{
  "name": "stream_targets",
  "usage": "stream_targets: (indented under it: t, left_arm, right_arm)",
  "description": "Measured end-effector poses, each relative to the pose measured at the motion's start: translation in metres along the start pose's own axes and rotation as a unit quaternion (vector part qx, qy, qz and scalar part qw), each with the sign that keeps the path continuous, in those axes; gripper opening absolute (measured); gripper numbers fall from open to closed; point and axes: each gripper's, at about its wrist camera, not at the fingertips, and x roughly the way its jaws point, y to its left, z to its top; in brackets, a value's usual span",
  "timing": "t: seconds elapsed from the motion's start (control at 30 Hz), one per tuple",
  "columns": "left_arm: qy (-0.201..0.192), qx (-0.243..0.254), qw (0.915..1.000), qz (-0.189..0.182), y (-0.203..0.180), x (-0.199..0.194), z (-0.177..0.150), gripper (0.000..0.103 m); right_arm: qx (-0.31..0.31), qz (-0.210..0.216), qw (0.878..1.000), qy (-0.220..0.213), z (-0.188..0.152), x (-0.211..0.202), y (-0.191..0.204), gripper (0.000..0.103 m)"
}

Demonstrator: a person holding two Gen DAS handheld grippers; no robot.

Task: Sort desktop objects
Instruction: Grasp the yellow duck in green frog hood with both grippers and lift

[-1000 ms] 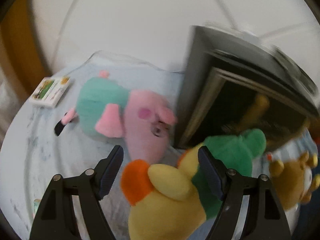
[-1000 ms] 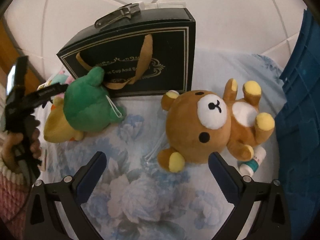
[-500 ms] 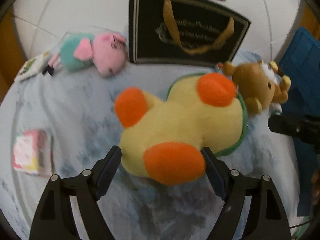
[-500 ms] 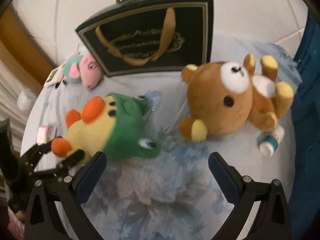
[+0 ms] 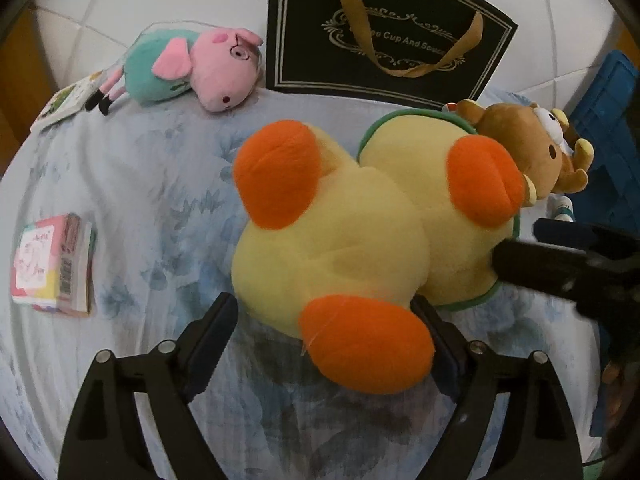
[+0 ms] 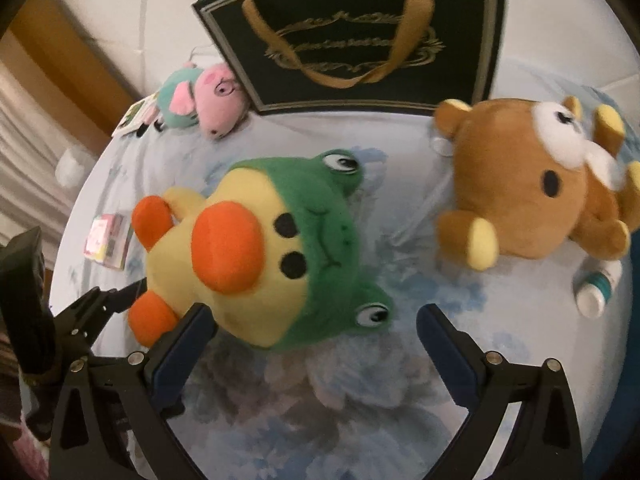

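A yellow duck plush with a green frog hood (image 5: 352,232) (image 6: 264,248) lies on the flowered cloth. My left gripper (image 5: 324,312) is open, its fingers on either side of the duck's lower orange foot. My right gripper (image 6: 316,328) is open and empty, its left finger close to the duck's frog hood; it also shows in the left wrist view (image 5: 568,256). A brown bear plush (image 6: 532,200) (image 5: 528,148) lies to the right. A pink pig plush (image 5: 192,68) (image 6: 200,100) lies at the back left.
A black gift bag (image 5: 384,36) (image 6: 360,40) stands at the back. A small pink box (image 5: 52,264) (image 6: 108,240) and a card pack (image 5: 64,100) lie at the left. A white bottle (image 6: 596,288) lies by the bear. A blue crate (image 5: 600,128) stands at the right.
The duck plush came down from by the bag to the cloth's middle with my left gripper behind it. My right gripper moved closer to the duck's head.
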Motion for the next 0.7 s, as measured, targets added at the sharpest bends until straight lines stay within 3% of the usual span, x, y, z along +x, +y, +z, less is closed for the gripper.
stream_targets:
  t: [0.7]
  left_arm:
    - [-0.001, 0.028, 0.9991, 0.032, -0.007, 0.012, 0.003, 0.088]
  right_arm:
    - [-0.04, 0.016, 0.999, 0.014, 0.011, 0.038, 0.015, 0.103]
